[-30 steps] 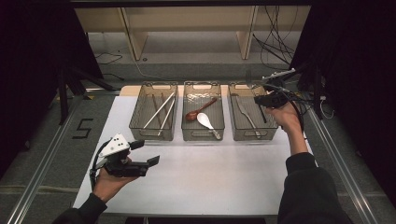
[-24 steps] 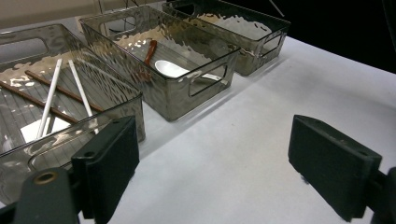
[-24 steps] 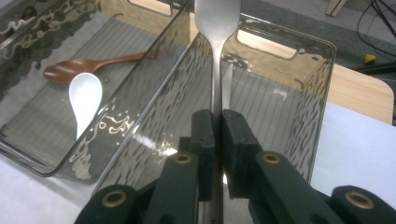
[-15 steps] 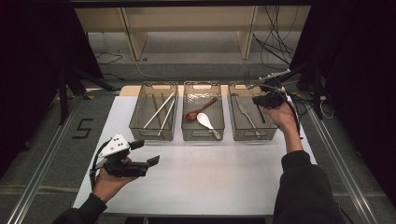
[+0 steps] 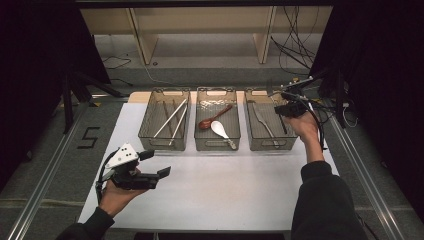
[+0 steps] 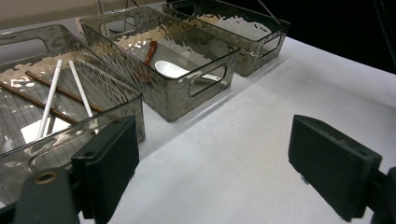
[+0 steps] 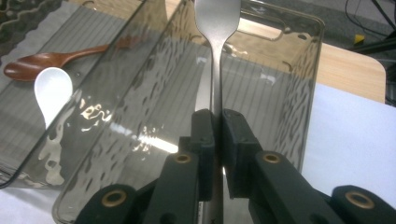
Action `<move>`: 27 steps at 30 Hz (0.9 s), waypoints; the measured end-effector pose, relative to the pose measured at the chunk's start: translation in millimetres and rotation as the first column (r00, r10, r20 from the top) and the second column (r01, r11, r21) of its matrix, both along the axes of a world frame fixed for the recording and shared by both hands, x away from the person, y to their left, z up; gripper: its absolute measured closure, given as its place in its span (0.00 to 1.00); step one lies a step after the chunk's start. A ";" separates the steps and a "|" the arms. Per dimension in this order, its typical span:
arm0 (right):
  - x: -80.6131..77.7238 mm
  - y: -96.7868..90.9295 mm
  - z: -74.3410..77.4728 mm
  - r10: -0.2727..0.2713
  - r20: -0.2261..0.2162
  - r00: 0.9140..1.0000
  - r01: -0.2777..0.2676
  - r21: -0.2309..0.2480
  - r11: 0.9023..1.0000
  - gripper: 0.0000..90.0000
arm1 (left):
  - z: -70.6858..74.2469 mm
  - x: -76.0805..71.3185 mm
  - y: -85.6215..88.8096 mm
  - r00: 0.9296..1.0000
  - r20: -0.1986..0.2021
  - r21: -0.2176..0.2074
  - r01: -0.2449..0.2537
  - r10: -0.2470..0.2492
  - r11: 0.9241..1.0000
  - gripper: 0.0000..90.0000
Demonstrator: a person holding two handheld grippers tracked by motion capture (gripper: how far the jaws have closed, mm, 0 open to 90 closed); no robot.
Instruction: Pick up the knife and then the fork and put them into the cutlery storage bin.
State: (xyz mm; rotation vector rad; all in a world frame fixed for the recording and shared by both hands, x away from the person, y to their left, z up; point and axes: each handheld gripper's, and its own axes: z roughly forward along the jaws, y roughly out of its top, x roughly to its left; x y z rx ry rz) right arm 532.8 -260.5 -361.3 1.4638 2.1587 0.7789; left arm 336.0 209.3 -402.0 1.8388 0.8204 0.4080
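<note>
My right gripper is shut on the stem of a metal utensil, whose broad end points away over the right clear bin. In the high view this gripper hovers at the right bin's far right side, and another metal utensil lies inside the bin. My left gripper is held low over the white table at the front left, its jaws wide apart with nothing between them.
Three clear bins stand in a row at the table's far side. The left bin holds chopsticks. The middle bin holds a brown wooden spoon and a white spoon. Cables lie behind the right bin.
The right hand has shifted only slightly over the right bin, still gripping the utensil. The left hand has kept still.
</note>
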 end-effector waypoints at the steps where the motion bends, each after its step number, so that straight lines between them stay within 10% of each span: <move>1: -0.1 -0.9 -0.1 -0.002 0.002 1.000 0.002 0.002 1.000 0.94 | -0.1 0.0 -0.1 1.000 0.000 0.001 0.000 0.000 1.000 0.17; 24: 0.9 1.2 -16.3 -0.020 -0.042 0.999 0.020 -0.010 1.000 0.91 | -0.2 0.0 -0.1 1.000 -0.001 0.000 0.000 0.000 1.000 0.18; 27: 2.8 -0.9 -17.6 -0.033 -0.071 0.997 0.034 0.015 0.999 0.71 | -0.3 0.2 -0.2 1.000 -0.002 0.000 0.001 -0.001 1.000 0.18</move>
